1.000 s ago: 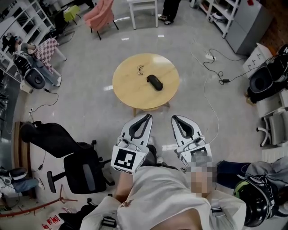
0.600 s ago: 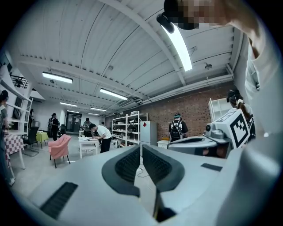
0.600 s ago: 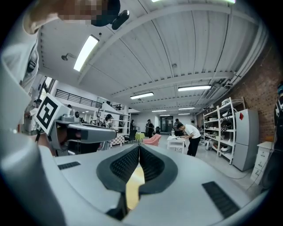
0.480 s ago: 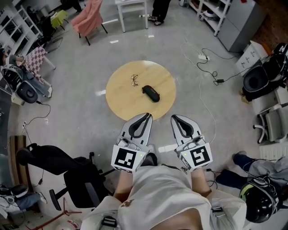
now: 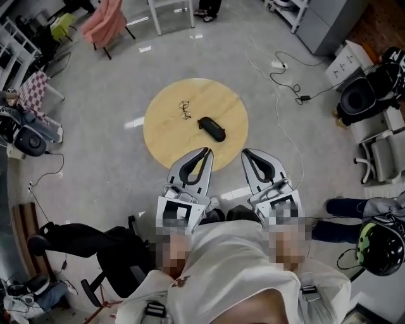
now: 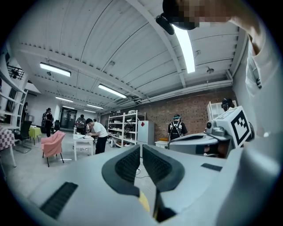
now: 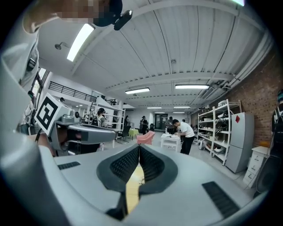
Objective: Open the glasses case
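A black glasses case [image 5: 211, 129] lies closed on a round wooden table [image 5: 166, 136], with a pair of glasses [image 5: 184, 109] just to its left. My left gripper [image 5: 207, 152] and right gripper [image 5: 245, 154] are held side by side at the table's near edge, both shut and empty, tips short of the case. In the left gripper view the left gripper [image 6: 141, 147] points level across the room; the table is hidden below it. The right gripper [image 7: 139, 147] in its own view likewise shows closed jaws with a sliver of tabletop between them.
A black office chair [image 5: 95, 243] stands at the lower left and a pink chair [image 5: 104, 19] at the far left. Cables and a power strip [image 5: 278, 64] lie on the floor right of the table. Shelving and people stand far across the room.
The table, case and glasses have come closer to both grippers, whose tips now reach the table's near edge. Both grippers stay shut.
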